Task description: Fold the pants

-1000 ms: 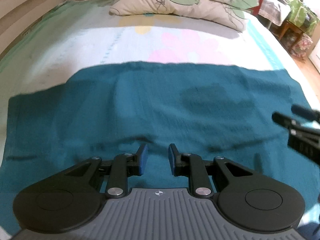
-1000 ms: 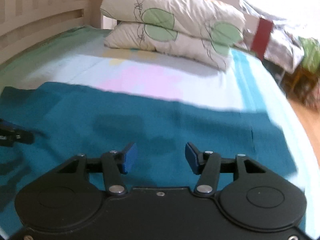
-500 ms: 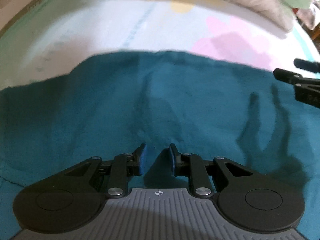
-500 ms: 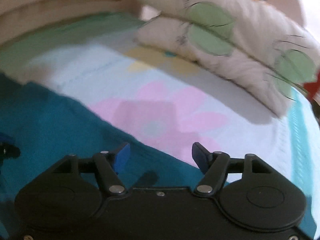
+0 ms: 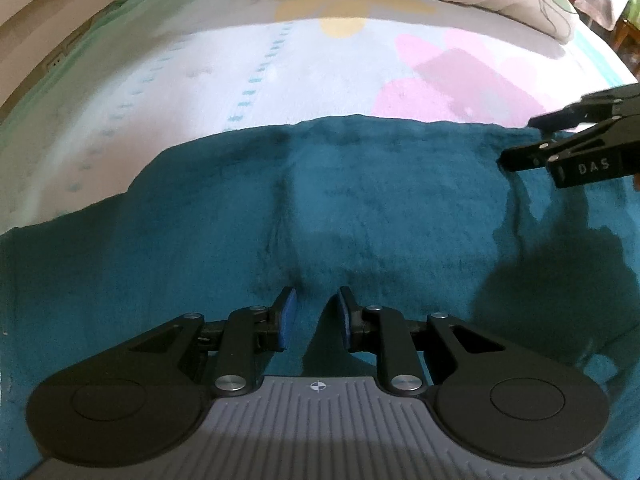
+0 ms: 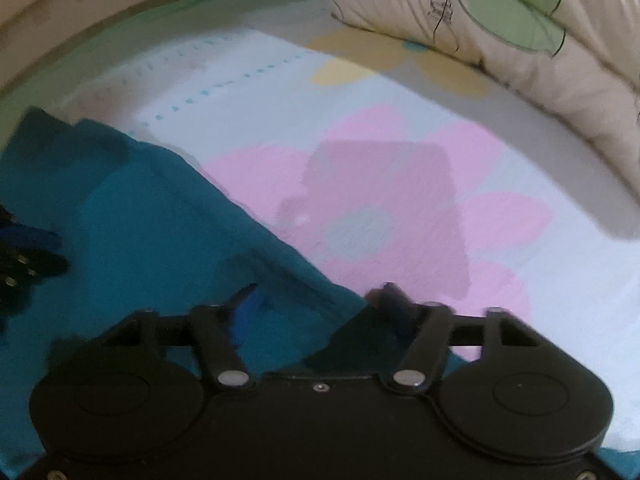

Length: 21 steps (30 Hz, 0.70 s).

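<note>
Bedding fills both views: a pale sheet (image 5: 208, 92) printed with pink and yellow flowers, with 2 stacked pillows (image 6: 532, 40) at the far end. Spread flat across the near half of the bed lie the teal pants (image 5: 380, 208), soft and plush-looking, with a shallow crease running toward me through the middle. I judge them light and limp, likely to sag and drag on the sheet if lifted at 1 point, so I would take the far edge at 2 spread points, pinching right at the hem. My left hand-held gripper (image 5: 314, 316) hangs just above the cloth near that crease, its blue pads a narrow gap apart with nothing pinched that I can see. My right hand-held gripper (image 6: 316, 304) sits at the far edge where teal meets the pink flower; its jaws have just been closing, stand fairly wide, and straddle the hem, though blur hides whether the pads press it yet.
</note>
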{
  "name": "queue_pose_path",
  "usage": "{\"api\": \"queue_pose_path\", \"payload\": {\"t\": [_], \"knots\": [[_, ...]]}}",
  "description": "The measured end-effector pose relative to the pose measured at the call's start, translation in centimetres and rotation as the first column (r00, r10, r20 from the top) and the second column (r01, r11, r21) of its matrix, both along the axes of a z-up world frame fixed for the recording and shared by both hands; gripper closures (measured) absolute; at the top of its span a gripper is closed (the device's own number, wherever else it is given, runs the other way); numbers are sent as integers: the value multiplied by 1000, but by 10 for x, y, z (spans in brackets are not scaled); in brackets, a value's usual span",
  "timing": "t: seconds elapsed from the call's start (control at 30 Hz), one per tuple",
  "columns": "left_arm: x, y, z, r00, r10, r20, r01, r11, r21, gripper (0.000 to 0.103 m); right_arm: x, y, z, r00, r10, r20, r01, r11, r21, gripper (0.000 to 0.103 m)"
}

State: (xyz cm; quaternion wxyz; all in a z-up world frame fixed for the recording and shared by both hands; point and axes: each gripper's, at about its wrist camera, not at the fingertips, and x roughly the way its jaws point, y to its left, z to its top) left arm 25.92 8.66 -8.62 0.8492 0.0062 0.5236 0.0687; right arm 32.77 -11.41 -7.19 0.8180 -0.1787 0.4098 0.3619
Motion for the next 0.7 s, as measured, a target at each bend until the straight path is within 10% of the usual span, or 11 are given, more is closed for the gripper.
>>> {"api": "queue_pose_path", "payload": {"t": [0.1,0.43,0.7], "knots": [[2,5,2,1000,10,-5,-10,999,-34,82,-5,0,4,1000,-5,6,5,1000,17,89],[4,15,52,996,32,85,-8,964,-267,82,-78,-20,30,987,-5,161,-2,999,46,92],[27,-5,66,999,-4,35,20,884,-466,81,-127,-33,25,975,-11,220,5,1000,26,92]]}}
